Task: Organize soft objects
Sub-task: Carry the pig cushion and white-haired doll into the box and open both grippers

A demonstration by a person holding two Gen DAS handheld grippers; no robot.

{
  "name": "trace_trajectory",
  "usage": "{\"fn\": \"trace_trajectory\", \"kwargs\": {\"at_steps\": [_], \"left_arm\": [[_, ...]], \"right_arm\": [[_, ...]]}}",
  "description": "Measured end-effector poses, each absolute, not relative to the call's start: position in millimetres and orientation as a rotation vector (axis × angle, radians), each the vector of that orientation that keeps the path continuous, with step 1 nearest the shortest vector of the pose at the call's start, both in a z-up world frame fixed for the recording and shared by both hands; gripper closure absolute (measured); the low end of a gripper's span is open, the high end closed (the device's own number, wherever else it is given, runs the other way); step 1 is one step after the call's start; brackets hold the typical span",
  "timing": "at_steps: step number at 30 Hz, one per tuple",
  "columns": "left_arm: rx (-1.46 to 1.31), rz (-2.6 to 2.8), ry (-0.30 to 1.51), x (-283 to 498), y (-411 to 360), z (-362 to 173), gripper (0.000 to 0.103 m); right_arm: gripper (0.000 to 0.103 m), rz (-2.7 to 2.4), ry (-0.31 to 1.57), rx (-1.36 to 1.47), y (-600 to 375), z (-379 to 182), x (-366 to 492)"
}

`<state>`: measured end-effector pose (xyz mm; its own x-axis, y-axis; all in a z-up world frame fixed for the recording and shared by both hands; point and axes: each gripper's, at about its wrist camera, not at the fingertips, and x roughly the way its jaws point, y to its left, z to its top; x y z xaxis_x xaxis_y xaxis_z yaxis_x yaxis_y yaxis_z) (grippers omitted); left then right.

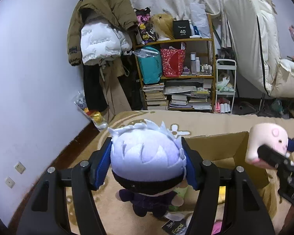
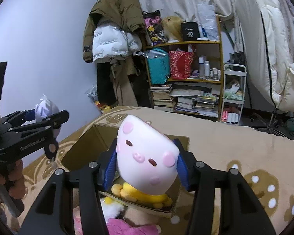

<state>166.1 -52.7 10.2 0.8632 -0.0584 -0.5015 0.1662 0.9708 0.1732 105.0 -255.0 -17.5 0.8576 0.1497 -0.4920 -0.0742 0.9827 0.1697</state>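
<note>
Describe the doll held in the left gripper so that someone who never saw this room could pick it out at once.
Start at the open cardboard box on the tan patterned blanket. Just left of it, the left gripper clamps the head of a plush doll. Unlike the pink-faced pig plush in the right gripper, it has spiky white hair, a black blindfold and dark clothes.

Cluttered bookshelf — hanging coats

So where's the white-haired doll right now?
The white-haired doll hangs centre of the left wrist view, clamped in the left gripper, beside the cardboard box.
</note>
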Motion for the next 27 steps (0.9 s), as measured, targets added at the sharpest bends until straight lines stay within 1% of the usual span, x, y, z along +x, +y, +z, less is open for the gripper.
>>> {"fn": "trace_trajectory", "kwargs": {"at_steps": [6, 9, 11, 13, 15, 16, 17, 19, 22, 24, 26, 27], "left_arm": [[0.143, -0.156, 0.569, 179.9, -52.7, -6.6, 0.038], [0.174, -0.185, 0.636, 186.8, -57.7, -21.1, 0.038], [0.184, -0.179, 0.629, 186.2, -59.5, -25.3, 0.038], [0.176, -0.172, 0.619, 185.2, -60.7, -26.2, 0.036], [0.172, -0.167, 0.614, 183.9, -60.4, -26.1, 0.031], [0.167, -0.167, 0.614, 182.8, -59.7, -25.9, 0.025], [0.164, -0.163, 0.614, 182.3, -58.6, -26.1, 0.022], [0.160, -0.158, 0.617, 181.6, -56.1, -26.6, 0.019], [0.155, -0.159, 0.634, 181.4, -53.4, -27.6, 0.019], [0.152, -0.160, 0.636, 181.0, -51.6, -26.9, 0.015], [0.159, -0.151, 0.639, 180.1, -50.9, -26.3, 0.006], [0.165, -0.147, 0.642, 179.3, -50.9, -26.3, 0.005]], "right_arm": [[0.045, 0.133, 0.556, 0.141, -249.1, -29.6, 112.7], [0.044, 0.147, 0.582, 0.129, -247.2, -37.1, 117.4], [0.044, 0.148, 0.599, 0.127, -246.8, -40.7, 120.6], [0.040, 0.155, 0.616, 0.136, -247.0, -44.4, 122.5], [0.039, 0.161, 0.626, 0.131, -245.8, -46.8, 122.3], [0.039, 0.161, 0.628, 0.127, -245.4, -47.5, 121.6], [0.038, 0.160, 0.631, 0.124, -245.0, -48.0, 121.7], [0.037, 0.162, 0.638, 0.123, -244.1, -49.3, 121.3], [0.034, 0.149, 0.667, 0.108, -243.2, -51.0, 122.2], [0.031, 0.151, 0.678, 0.110, -244.1, -52.7, 121.0], [0.021, 0.148, 0.674, 0.118, -245.5, -52.5, 119.2], [0.018, 0.148, 0.668, 0.122, -245.9, -51.5, 118.0]]}}
